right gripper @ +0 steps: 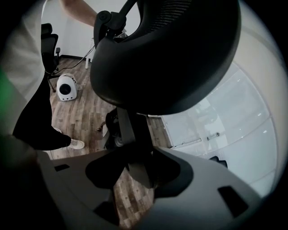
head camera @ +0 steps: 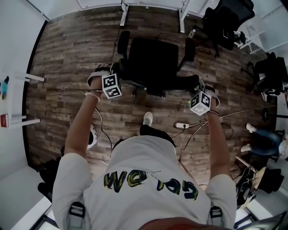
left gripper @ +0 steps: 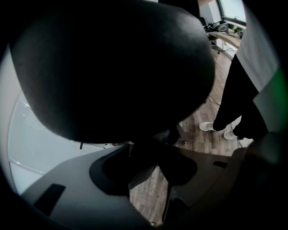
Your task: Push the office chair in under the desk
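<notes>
Black office chair [head camera: 153,58] faces desk [head camera: 148,3]; left claw [left gripper: 144,168], right claw [right gripper: 137,168] pinch its backrest [head camera: 158,82]

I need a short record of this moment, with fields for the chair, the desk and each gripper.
office chair: black, on the wood floor, seat facing the desk
desk: white, ahead of the chair; chair not under it yet
left gripper: jaws shut on the chair's back frame
right gripper: jaws shut on the chair's back frame
</notes>
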Motion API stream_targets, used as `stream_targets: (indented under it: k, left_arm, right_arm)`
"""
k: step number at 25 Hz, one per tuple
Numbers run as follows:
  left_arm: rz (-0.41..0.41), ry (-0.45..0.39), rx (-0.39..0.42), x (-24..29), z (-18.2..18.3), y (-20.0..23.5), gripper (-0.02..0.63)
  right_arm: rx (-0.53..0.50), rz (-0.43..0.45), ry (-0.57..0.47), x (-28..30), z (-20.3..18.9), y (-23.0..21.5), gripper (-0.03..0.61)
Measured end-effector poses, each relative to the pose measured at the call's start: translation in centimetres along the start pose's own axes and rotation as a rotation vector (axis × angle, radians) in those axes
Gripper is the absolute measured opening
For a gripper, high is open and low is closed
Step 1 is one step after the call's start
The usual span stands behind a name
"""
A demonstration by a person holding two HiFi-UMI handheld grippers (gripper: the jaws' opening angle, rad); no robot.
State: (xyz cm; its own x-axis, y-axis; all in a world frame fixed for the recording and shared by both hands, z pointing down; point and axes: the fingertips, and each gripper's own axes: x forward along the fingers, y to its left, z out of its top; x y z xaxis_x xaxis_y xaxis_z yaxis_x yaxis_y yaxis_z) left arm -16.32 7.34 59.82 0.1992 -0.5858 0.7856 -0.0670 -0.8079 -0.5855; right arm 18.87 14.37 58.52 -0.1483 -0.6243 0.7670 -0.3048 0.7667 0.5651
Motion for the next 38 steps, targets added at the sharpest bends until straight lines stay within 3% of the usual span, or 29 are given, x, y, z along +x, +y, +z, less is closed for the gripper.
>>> stream_targets:
  k: [17, 38]
  left_arm:
    - [0.018, 0.069, -0.038, 7.6, 2.3, 9.1, 0.206]
    - [0.034, 0.059, -0.032, 17.5, 3.9, 21.7, 0.206]
  right_arm:
    - [-0.041, 0.011, 0.004, 7.6, -1.6, -10.2, 0.193]
    - [-0.061, 0.014, 0.044, 17.8, -1.9, -22.9, 0.19]
